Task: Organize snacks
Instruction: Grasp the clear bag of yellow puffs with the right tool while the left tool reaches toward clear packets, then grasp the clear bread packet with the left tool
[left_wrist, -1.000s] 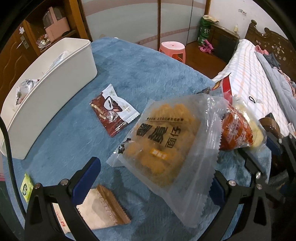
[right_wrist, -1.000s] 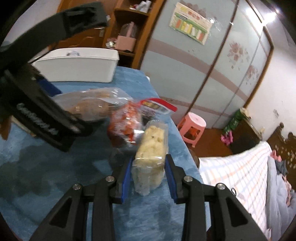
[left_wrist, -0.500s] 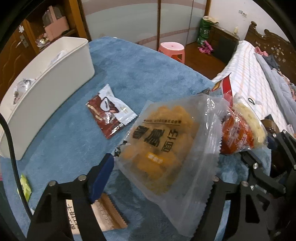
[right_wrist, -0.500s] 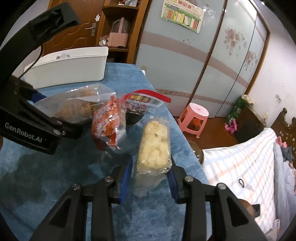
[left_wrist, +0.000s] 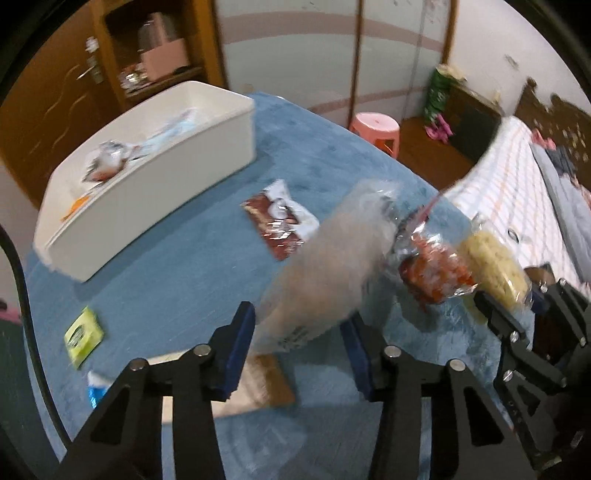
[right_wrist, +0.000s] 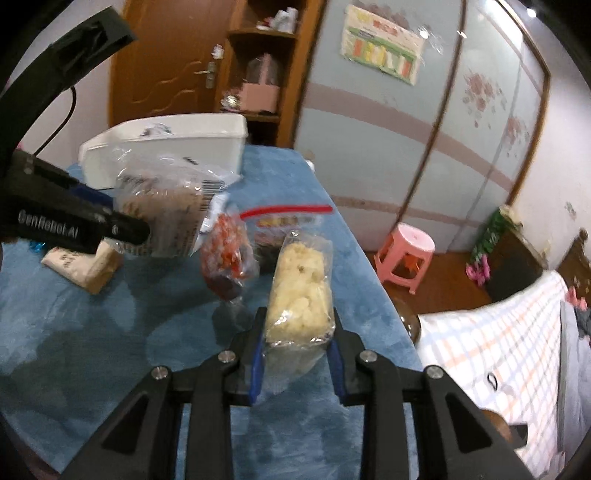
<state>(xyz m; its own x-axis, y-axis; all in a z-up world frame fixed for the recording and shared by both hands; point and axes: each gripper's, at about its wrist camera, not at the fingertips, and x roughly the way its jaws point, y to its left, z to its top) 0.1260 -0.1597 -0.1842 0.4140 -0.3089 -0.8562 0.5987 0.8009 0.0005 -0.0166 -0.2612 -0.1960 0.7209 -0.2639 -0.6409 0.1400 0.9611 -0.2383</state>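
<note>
My left gripper (left_wrist: 297, 341) is closing on the clear bag of orange puffs (left_wrist: 325, 273), lifted over the blue table (left_wrist: 166, 266); light, crinkly, slippery. My right gripper (right_wrist: 297, 354) pinches the pale snack pack (right_wrist: 300, 291) low, gently: it's crushable.

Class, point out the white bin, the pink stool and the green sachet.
white bin (left_wrist: 207, 147): left wrist view, long side wall.
pink stool (right_wrist: 412, 240): right wrist view, seat top.
green sachet (left_wrist: 83, 332): left wrist view, packet face.
</note>
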